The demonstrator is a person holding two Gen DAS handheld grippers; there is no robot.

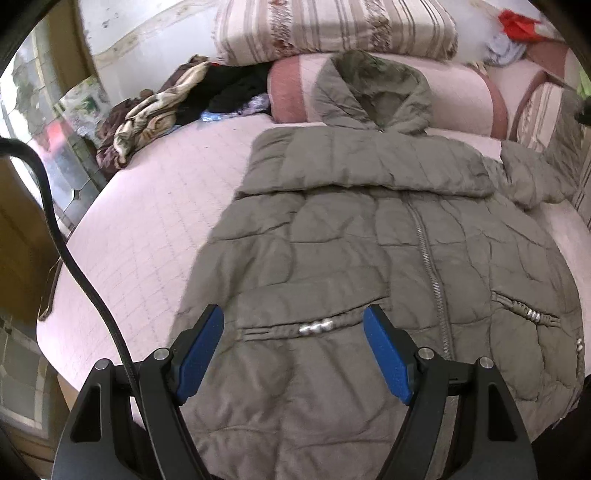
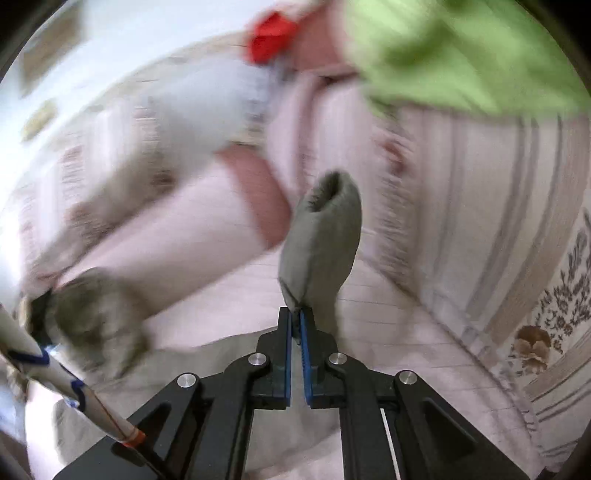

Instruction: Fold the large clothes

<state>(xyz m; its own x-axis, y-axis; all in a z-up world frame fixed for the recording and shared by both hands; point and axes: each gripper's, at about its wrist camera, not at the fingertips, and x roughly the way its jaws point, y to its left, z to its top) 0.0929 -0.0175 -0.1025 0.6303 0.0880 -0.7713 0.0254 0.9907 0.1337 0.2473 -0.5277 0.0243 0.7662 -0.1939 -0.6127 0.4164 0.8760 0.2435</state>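
A grey-green quilted coat (image 1: 388, 258) lies front up on a bed (image 1: 147, 229) covered in pale pink cloth, filling the middle and right of the left wrist view. Its zip runs down the centre, its hood (image 1: 373, 92) with a furry edge rests against a pink and white pillow (image 1: 461, 99) at the top of the frame, and one sleeve is folded across the chest.

The left tongs (image 1: 293, 317) hang over the lower part of the coat, in the bottom centre of the frame, with the blue pads spread wide and nothing between them. A black cable (image 1: 62, 243) curves down the left edge.

In the right wrist view, which is badly blurred, the right tongs (image 2: 296, 325) are closed tight on the sleeve (image 2: 321, 240) of the coat. The cuff end stands up above the tips in the middle of the frame, clear of the bed. What looks like the furry hood shows at the lower left.

A striped folded blanket (image 1: 332, 26) sits on the pillow at the top of the left view, with a heap of patterned and dark cloth (image 1: 155, 110) in the upper left. A green cloth (image 2: 461, 55) and a red cloth (image 2: 269, 37) show at the top of the right view.
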